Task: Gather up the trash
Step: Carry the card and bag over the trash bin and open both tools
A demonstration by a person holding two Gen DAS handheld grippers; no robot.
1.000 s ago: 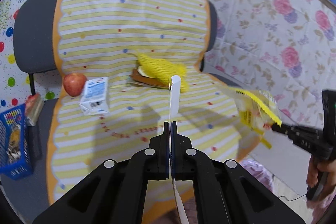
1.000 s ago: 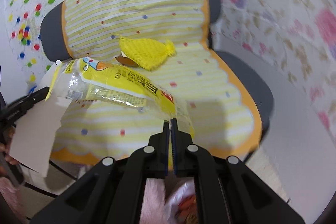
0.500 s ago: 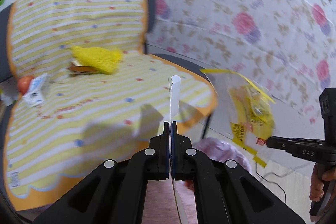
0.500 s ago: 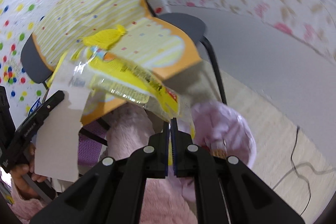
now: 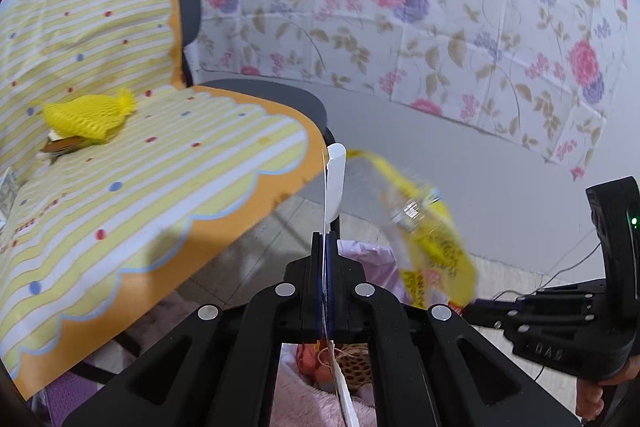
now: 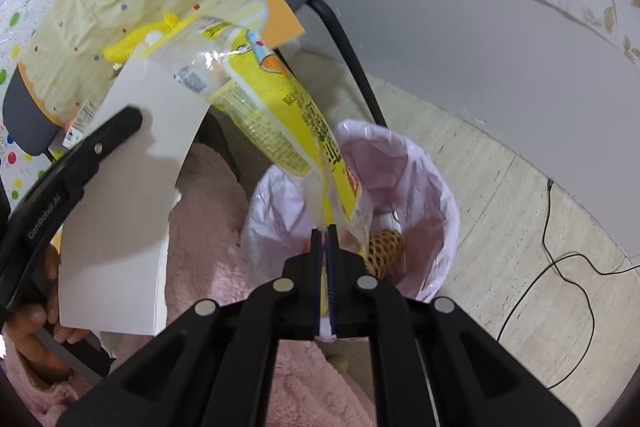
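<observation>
- The left gripper (image 5: pixel 325 247) is clamped on a white sheet of card (image 5: pixel 334 183), seen edge-on in its own view.
- Only the right wrist view shows the card's broad face (image 6: pixel 120 211).
- The right gripper (image 6: pixel 325 235) pinches a yellow plastic wrapper (image 6: pixel 280 115) above the pink-lined trash bin (image 6: pixel 436 195).
- A yellow foam net (image 5: pixel 86 117) lies on the chair seat (image 5: pixel 168 187) near its back edge.

Chair seat and floor, as I see them from both wrist cameras.

I see a chair (image 5: pixel 256 95) draped with a yellow striped cover (image 5: pixel 140 187); a yellow net bag (image 5: pixel 86 117) lies on the seat near the backrest. Beside the chair, on the pale floor (image 6: pixel 500 187), stands a bin with a pink liner (image 6: pixel 420 187), and a black cable (image 6: pixel 560 247) trails beyond it.
</observation>
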